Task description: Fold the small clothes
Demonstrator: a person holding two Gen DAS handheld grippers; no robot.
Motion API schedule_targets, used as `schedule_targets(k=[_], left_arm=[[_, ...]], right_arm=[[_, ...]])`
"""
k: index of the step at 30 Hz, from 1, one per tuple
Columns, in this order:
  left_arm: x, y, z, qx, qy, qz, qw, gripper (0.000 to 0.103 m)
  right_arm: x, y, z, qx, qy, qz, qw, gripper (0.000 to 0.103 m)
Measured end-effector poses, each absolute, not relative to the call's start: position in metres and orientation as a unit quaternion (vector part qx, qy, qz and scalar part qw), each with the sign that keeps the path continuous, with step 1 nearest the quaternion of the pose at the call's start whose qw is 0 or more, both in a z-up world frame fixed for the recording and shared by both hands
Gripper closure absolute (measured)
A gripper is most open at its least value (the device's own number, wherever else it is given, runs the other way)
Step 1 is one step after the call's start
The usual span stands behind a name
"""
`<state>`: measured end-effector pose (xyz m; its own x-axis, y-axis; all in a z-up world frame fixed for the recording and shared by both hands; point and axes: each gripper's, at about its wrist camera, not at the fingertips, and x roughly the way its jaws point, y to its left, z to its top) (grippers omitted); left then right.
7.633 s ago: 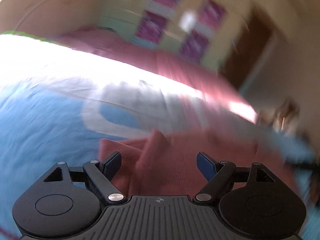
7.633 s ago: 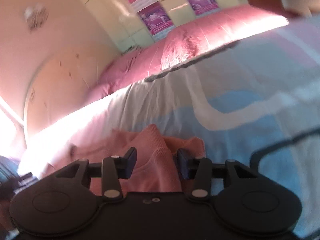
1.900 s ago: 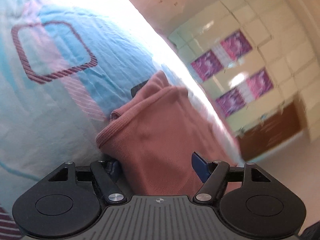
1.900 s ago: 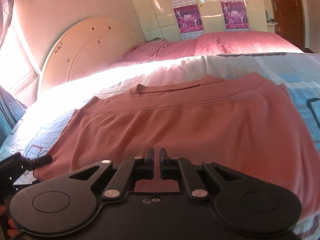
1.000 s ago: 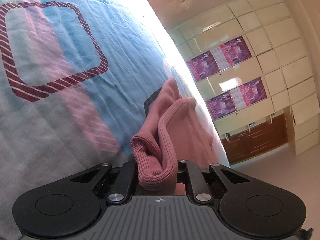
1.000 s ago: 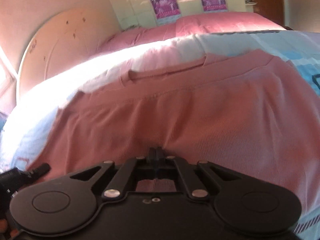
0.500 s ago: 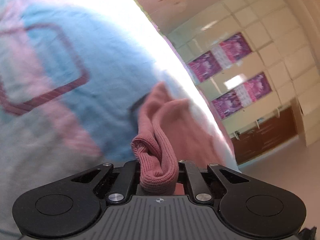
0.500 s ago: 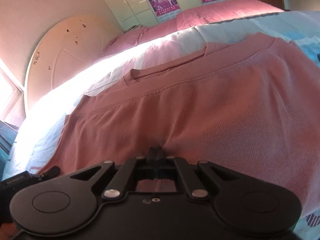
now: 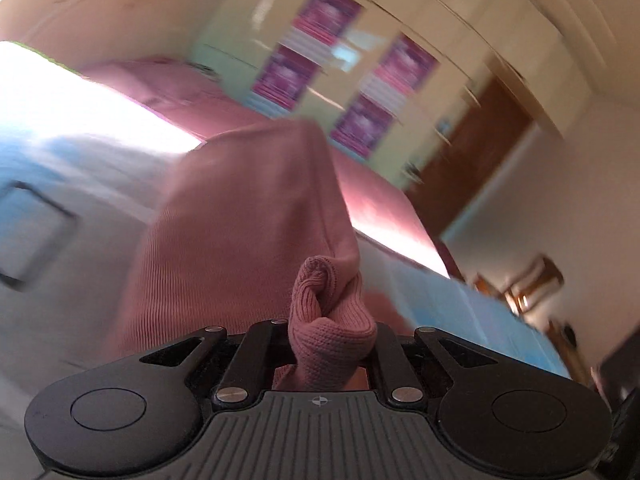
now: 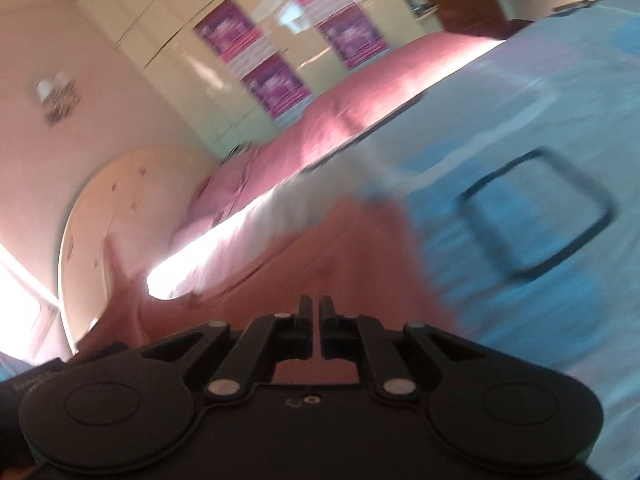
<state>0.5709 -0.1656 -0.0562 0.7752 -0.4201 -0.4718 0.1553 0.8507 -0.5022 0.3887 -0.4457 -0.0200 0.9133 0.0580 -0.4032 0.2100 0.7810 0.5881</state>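
Observation:
A pink ribbed knit garment (image 9: 248,216) rises off the blue and white bedspread (image 9: 36,216). My left gripper (image 9: 331,340) is shut on a bunched ribbed edge of it (image 9: 332,320), and the cloth hangs away from the fingers in a lifted fold. In the right wrist view the same pink garment (image 10: 352,264) lies blurred in front of my right gripper (image 10: 315,312). Its jaws stand almost together with a thin gap, and I cannot see cloth between them. Both views are motion-blurred.
The bedspread (image 10: 520,184) with a dark square pattern (image 10: 536,216) fills the right. A pink pillow bolster (image 10: 360,108) and a cream headboard (image 10: 116,200) lie beyond. A wardrobe with purple posters (image 9: 360,92), a brown door (image 9: 476,144) and a chair (image 9: 532,284) stand behind.
My left gripper has swung round and lifted the bunched edge, pulling the garment up. The right gripper's view has swung sharply; its jaws now show a thin gap, and less garment lies before it.

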Motion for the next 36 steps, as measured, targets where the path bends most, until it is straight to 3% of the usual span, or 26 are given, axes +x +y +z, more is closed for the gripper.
schedule_targets(k=[2, 4, 5, 6, 7, 8, 11, 12, 17, 22, 26, 28, 29, 30, 36], left_arm=[[0.571, -0.216, -0.058, -0.214, 0.320, -0.182, 0.905, 0.095], [0.572, -0.268, -0.071, -0.189, 0.368, -0.212, 0.885, 0.090], [0.572, -0.294, -0.078, -0.152, 0.415, -0.211, 0.872, 0.069], [0.566, -0.303, -0.080, -0.139, 0.427, -0.220, 0.866, 0.061], [0.555, -0.300, -0.072, -0.139, 0.411, -0.239, 0.869, 0.059], [0.548, -0.293, -0.062, -0.141, 0.400, -0.252, 0.870, 0.057], [0.541, -0.242, -0.028, -0.134, 0.356, -0.226, 0.897, 0.056], [0.544, -0.222, -0.021, -0.134, 0.344, -0.205, 0.907, 0.056], [0.583, -0.138, -0.021, -0.117, 0.339, -0.104, 0.928, 0.056], [0.605, -0.125, -0.060, -0.108, 0.392, -0.096, 0.909, 0.056], [0.596, -0.114, -0.074, -0.136, 0.393, -0.099, 0.904, 0.052], [0.592, -0.114, -0.076, -0.138, 0.393, -0.100, 0.904, 0.052], [0.592, -0.116, -0.076, -0.134, 0.390, -0.103, 0.905, 0.052], [0.591, -0.120, -0.076, -0.129, 0.386, -0.107, 0.907, 0.052], [0.608, -0.130, -0.074, -0.116, 0.382, -0.140, 0.906, 0.051]], right_arm=[[0.375, -0.473, -0.019, 0.334, 0.200, -0.048, 0.920, 0.095], [0.365, -0.499, -0.021, 0.341, 0.198, -0.043, 0.918, 0.086], [0.362, -0.505, -0.022, 0.343, 0.197, -0.039, 0.917, 0.072], [0.359, -0.512, -0.023, 0.342, 0.197, -0.034, 0.918, 0.046], [0.357, -0.516, -0.022, 0.338, 0.196, -0.036, 0.920, 0.034], [0.353, -0.519, -0.021, 0.333, 0.188, -0.038, 0.923, 0.031], [0.359, -0.524, -0.021, 0.339, 0.203, 0.014, 0.919, 0.068], [0.362, -0.525, -0.025, 0.343, 0.213, 0.030, 0.914, 0.070], [0.388, -0.500, -0.037, 0.319, 0.263, 0.074, 0.907, 0.065], [0.414, -0.476, -0.049, 0.288, 0.308, 0.094, 0.902, 0.055], [0.431, -0.455, -0.052, 0.236, 0.346, 0.084, 0.904, 0.055], [0.437, -0.446, -0.051, 0.219, 0.352, 0.090, 0.906, 0.069], [0.439, -0.442, -0.050, 0.207, 0.358, 0.090, 0.906, 0.083], [0.442, -0.436, -0.048, 0.189, 0.363, 0.085, 0.908, 0.089], [0.421, -0.427, -0.015, 0.148, 0.325, 0.074, 0.931, 0.092]])
